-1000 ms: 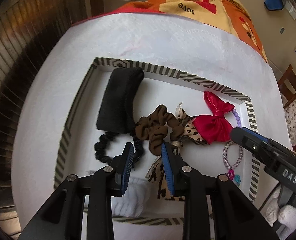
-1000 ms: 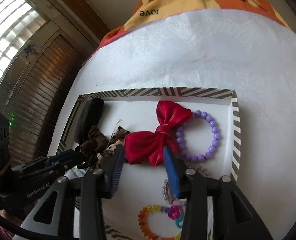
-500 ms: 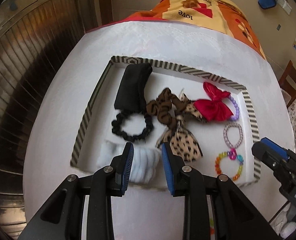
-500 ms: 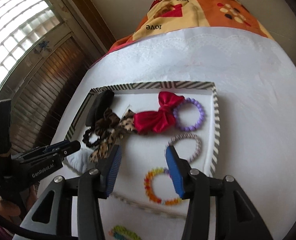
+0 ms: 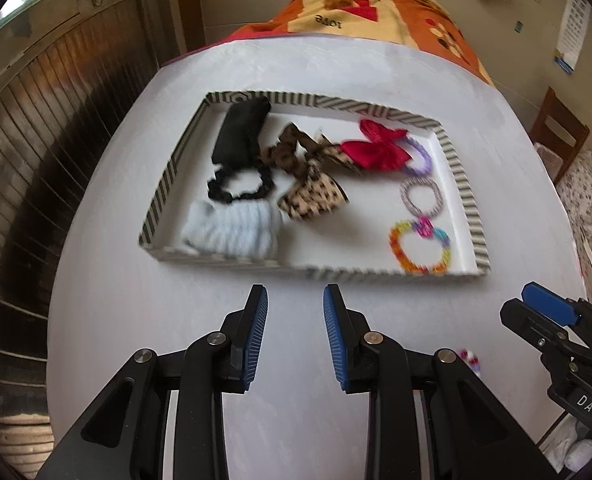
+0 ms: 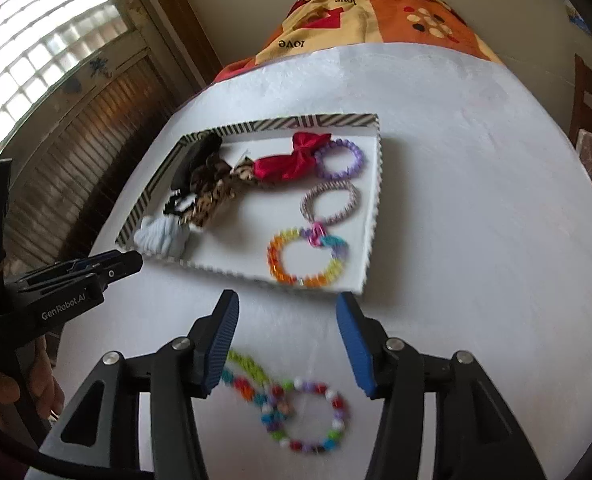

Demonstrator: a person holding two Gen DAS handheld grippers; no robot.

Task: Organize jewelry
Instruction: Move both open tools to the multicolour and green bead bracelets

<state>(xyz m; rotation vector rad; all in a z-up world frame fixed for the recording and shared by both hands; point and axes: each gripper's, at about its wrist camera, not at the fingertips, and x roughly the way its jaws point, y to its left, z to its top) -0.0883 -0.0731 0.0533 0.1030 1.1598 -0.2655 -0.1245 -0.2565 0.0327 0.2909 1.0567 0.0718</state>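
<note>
A shallow tray [image 5: 164, 184] with a striped rim sits on the white-covered bench [image 6: 476, 208], its long side running left to right across the left wrist view.

Inside the tray, at the left end, a black pad [image 5: 238, 134] lies with its long axis running from the far wall toward the near one. Near it are a black scrunchie [image 5: 240, 189] and a pale blue scrunchie [image 5: 232, 234] by the near wall. Leopard-print ties [image 5: 312, 196] fill the middle, and a red bow [image 5: 376, 148] lies crosswise, touching a purple bead bracelet [image 6: 338, 159]. Toward the right end a lilac bracelet [image 6: 330, 202] and a rainbow bracelet [image 6: 308, 258] lie flat, joined by a pink clip.

Outside the tray, two more bead bracelets [image 6: 296, 408] lie on the bench under the right gripper [image 6: 290, 348].

The right jaws have just been opening; they stand apart and grip nothing. The left gripper [image 5: 294, 334] hangs over bare cloth short of the tray, jaws apart and empty.
</note>
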